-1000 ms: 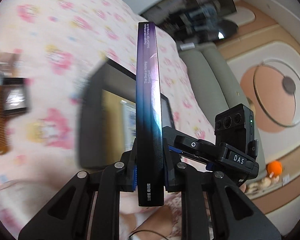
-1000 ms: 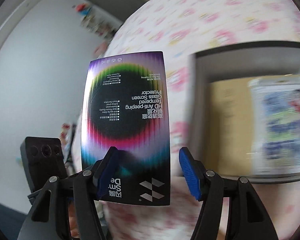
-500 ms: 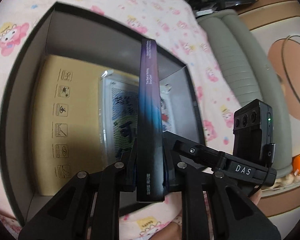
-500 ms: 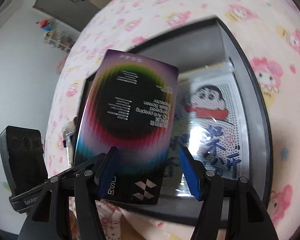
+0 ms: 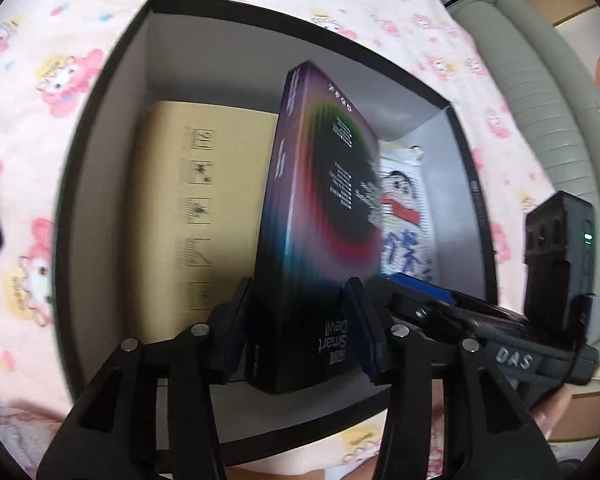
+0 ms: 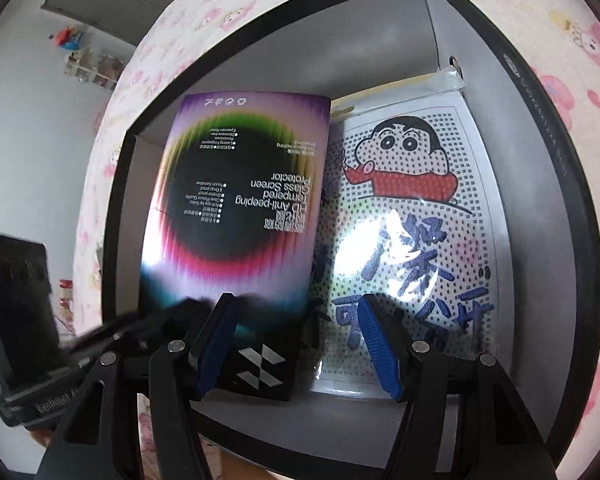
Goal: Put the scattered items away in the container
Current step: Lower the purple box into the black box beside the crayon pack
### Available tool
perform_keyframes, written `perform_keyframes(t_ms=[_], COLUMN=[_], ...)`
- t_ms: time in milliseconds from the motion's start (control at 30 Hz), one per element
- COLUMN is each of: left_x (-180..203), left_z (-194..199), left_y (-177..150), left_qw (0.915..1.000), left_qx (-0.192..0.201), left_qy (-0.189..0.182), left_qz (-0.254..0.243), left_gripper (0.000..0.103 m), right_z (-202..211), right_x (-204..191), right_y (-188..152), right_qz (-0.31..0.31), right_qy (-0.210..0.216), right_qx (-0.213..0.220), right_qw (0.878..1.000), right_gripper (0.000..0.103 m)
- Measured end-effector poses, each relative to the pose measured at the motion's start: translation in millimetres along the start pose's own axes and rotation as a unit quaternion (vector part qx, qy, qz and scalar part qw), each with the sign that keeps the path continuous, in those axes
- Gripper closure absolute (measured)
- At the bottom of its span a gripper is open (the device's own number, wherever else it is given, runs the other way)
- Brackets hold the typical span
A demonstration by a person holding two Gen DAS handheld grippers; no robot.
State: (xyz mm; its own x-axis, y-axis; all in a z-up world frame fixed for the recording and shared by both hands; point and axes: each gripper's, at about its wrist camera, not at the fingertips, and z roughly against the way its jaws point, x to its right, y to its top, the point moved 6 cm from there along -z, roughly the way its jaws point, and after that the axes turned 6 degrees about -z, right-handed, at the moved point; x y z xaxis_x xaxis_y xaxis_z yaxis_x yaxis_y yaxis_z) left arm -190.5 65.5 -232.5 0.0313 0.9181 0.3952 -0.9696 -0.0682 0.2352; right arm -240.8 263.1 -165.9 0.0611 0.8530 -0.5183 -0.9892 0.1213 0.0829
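**Screen-protector box tipping inside the container, left jaws letting go**

The screen-protector box (image 5: 320, 232), purple-edged with a rainbow ring around a black centre, stands on its lower end inside the black container (image 5: 100, 128), leaning so that its printed face turns toward the right wall. The left gripper (image 5: 296, 320) straddles its lower part. Its jaws are opening: the box sits between the pads, a narrow gap shows at the left pad, and contact at the right pad cannot be judged through the blur.

The right gripper (image 6: 300, 344) hangs over the same container with jaws apart and nothing clamped; its blue fingers (image 6: 380, 344) frame the box's lower corner and the cartoon packet (image 6: 412, 208) behind it.

View differences: the left wrist view shows the box's thin spine, the tilt, and a tan carton (image 5: 188, 216) with handling symbols lying flat on the container floor to the box's left; the carton is hidden in the right wrist view. The right wrist view shows the box's face square on, with legible print ("Tempered Glass Screen Protector"), and the cartoon packet nearly whole, glossy and glaring, just beside the box. In the left wrist view only a strip of that packet shows past the box.

Edges and room: the container's grey inner walls rise all round. The carton and packet cover most of the floor. A bare grey strip runs along the near wall. The container rests on a pink cartoon-print bedsheet (image 5: 52, 72).
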Motion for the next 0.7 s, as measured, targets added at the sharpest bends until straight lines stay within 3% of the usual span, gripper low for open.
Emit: perform_keyframes(t_ms=[100, 267, 400, 500, 600, 700], left_x=[4.5, 4.0, 5.8, 4.9, 6.1, 5.8], left_z=[-1.7, -7.2, -5.5, -5.9, -13.4, -19.0], left_y=[2.3, 9.9, 22.2, 32.0, 38.1, 36.4], left_qw=[0.9990, 0.9977, 0.9979, 0.9980, 0.9986, 0.9975], left_qx=[-0.010, -0.015, 0.014, 0.034, 0.027, 0.011], left_qy=[0.038, 0.063, 0.061, 0.052, 0.044, 0.066], left_qz=[-0.019, -0.021, -0.017, -0.011, -0.009, -0.021], left_gripper=[0.054, 0.053, 0.053, 0.054, 0.058, 0.059], right_z=[-4.7, -11.6, -10.1, -8.0, -20.1, -40.5], right_x=[-3.8, -10.7, -20.3, -31.4, -37.7, -43.9], right_y=[-0.5, 0.8, 13.7, 32.0, 40.3, 39.8], right_qz=[0.005, 0.012, 0.014, 0.029, 0.033, 0.036], right_qy=[-0.006, -0.015, -0.022, -0.056, -0.078, -0.072], right_qx=[-0.009, -0.009, 0.004, 0.022, 0.012, -0.013], right_qw=[1.000, 1.000, 1.000, 0.998, 0.996, 0.997], right_gripper=[0.043, 0.043, 0.043, 0.043, 0.044, 0.047])
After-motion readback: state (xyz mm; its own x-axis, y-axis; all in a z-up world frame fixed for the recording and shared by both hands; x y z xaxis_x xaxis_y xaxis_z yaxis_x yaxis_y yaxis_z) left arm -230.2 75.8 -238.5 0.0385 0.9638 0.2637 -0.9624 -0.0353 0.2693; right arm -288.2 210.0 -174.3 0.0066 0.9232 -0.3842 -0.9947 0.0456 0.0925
